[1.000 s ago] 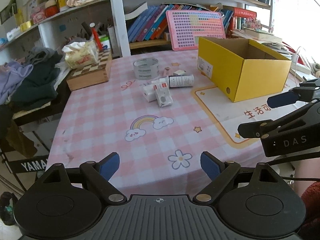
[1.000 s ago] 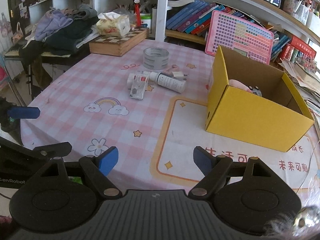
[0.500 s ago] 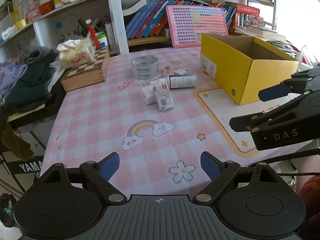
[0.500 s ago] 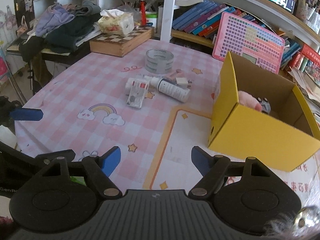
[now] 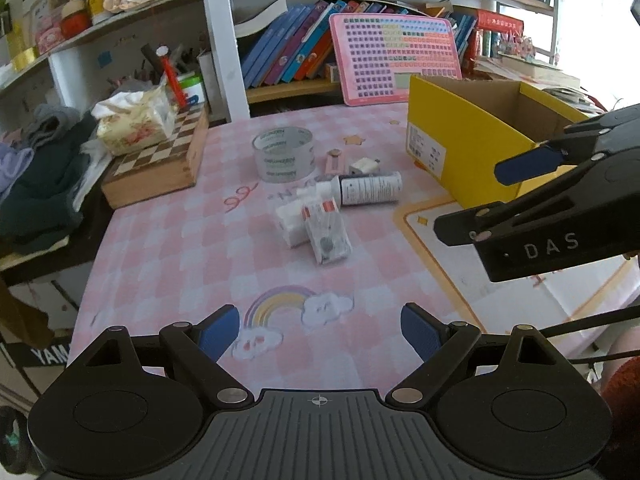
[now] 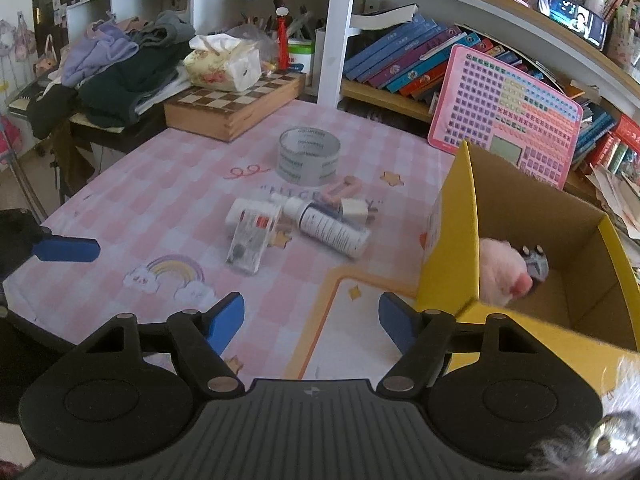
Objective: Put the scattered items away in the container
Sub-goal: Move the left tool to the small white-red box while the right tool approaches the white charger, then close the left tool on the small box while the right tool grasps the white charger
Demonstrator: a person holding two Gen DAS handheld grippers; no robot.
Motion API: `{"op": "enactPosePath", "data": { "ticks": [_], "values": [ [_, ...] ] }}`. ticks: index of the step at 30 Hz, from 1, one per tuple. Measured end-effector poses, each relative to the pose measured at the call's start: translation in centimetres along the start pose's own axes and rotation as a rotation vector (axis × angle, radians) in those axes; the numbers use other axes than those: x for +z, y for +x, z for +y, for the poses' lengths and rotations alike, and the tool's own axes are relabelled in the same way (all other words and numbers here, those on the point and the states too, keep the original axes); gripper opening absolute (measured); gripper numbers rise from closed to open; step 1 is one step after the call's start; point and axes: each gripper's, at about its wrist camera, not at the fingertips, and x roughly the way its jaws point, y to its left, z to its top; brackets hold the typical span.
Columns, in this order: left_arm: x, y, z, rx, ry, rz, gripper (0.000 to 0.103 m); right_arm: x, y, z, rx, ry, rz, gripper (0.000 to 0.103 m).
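1. Yellow cardboard box stands open on the pink checked tablecloth, with a pink plush toy already inside.
2. Clear tape roll, a white bottle on its side, a small clear packet and a white plug lie clustered mid-table, apart from the box.
3. Left gripper hovers spread wide, nothing between its fingers.
4. Right gripper is narrowing its jaws on empty air beside the box's near corner.
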Motion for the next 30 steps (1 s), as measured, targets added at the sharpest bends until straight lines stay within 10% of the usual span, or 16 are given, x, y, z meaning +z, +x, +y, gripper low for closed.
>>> {"op": "enactPosePath", "data": {
  "ticks": [17,30],
  "values": [
    [3.2,7.2,0.0,0.007,0.007,0.023,0.084,4.4,5.9,-2.1,0.061,0.025,0.033,0.073],
    [4.4,11.3,-0.6,-0.009,-0.043,0.076,0.043,6.2,9.6,-2.7,0.057,0.011,0.100,0.073]
  ]
}}
